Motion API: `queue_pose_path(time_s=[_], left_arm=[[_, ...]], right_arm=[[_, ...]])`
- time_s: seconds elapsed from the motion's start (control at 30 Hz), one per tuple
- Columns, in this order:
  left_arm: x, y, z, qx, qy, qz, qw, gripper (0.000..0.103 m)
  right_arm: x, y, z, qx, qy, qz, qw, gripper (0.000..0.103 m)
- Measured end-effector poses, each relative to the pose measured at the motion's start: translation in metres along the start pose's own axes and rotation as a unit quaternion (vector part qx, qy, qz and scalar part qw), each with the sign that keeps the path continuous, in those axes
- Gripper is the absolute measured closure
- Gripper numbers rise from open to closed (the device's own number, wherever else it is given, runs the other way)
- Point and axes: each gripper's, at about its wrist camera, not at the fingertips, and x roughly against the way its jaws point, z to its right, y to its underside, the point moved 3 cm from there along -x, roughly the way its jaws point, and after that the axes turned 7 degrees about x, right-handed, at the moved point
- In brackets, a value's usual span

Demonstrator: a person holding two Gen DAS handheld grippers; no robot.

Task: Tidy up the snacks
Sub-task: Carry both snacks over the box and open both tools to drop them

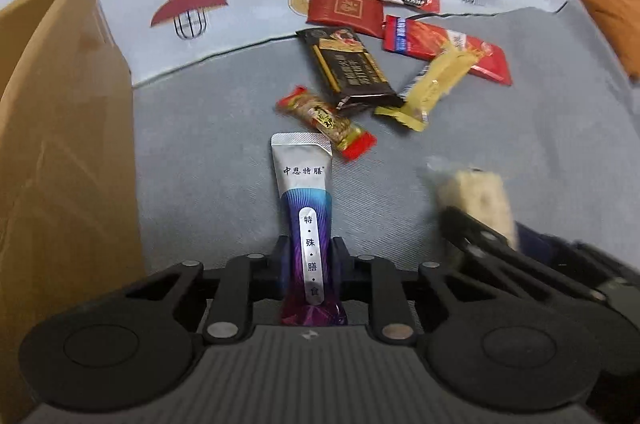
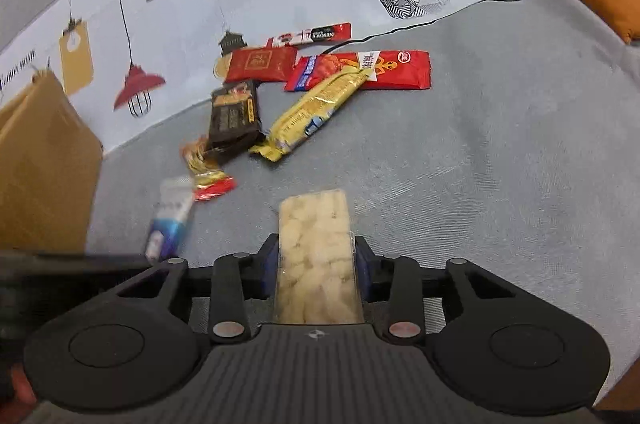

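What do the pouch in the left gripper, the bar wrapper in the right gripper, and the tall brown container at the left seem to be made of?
Pouch: likely foil laminate; silvery matte top with crimped seal.
Bar wrapper: clear glossy plastic film; the pale puffed pieces show through.
Brown container: probably cardboard; flat matte tan panels, folded edge.

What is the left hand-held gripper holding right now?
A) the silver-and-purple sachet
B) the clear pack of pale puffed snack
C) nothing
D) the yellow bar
A: in the left wrist view the left hand-held gripper is shut on the silver-and-purple sachet, which sticks out forward between its fingers; the puffed pack is in the right hand-held gripper.
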Motion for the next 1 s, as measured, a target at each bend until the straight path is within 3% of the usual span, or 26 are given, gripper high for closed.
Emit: queue_pose_path(time_s=[0.27, 0.43, 0.57, 0.63, 0.77, 0.9, 1.0], left_arm=[[0.053, 0.004, -0.002, 0.000, 0.012, 0.025, 0.9996, 0.081], [0.103, -0.001, -0.011, 0.001, 0.027, 0.068, 0.9973, 0.081], [0.142, -0.001, -0.025, -0.014, 0.005, 0.108, 0.9940, 0.081], [0.160, 0.000, -0.034, -0.016, -0.010, 0.122, 0.9923, 0.081], [0.194, 0.003, -0.055, -0.012, -0.044, 0.141, 0.9889, 0.081], [0.227, 0.010, -0.076, -0.005, -0.076, 0.173, 0.9821, 0.081], [0.249, 0.014, -0.095, 0.017, -0.076, 0.187, 0.9793, 0.081]], right_arm=[[0.035, -0.015, 0.006, -0.030, -0.015, 0.051, 0.998, 0.064], [0.077, -0.031, 0.000, -0.021, -0.039, 0.104, 0.994, 0.064], [0.109, -0.035, -0.010, -0.038, -0.060, 0.150, 0.986, 0.064], [0.127, -0.033, -0.027, -0.018, -0.075, 0.180, 0.981, 0.064], [0.156, -0.036, -0.054, 0.004, -0.151, 0.225, 0.963, 0.064], [0.178, -0.041, -0.070, 0.006, -0.248, 0.258, 0.934, 0.064], [0.183, -0.050, -0.081, -0.002, -0.307, 0.269, 0.913, 0.064]])
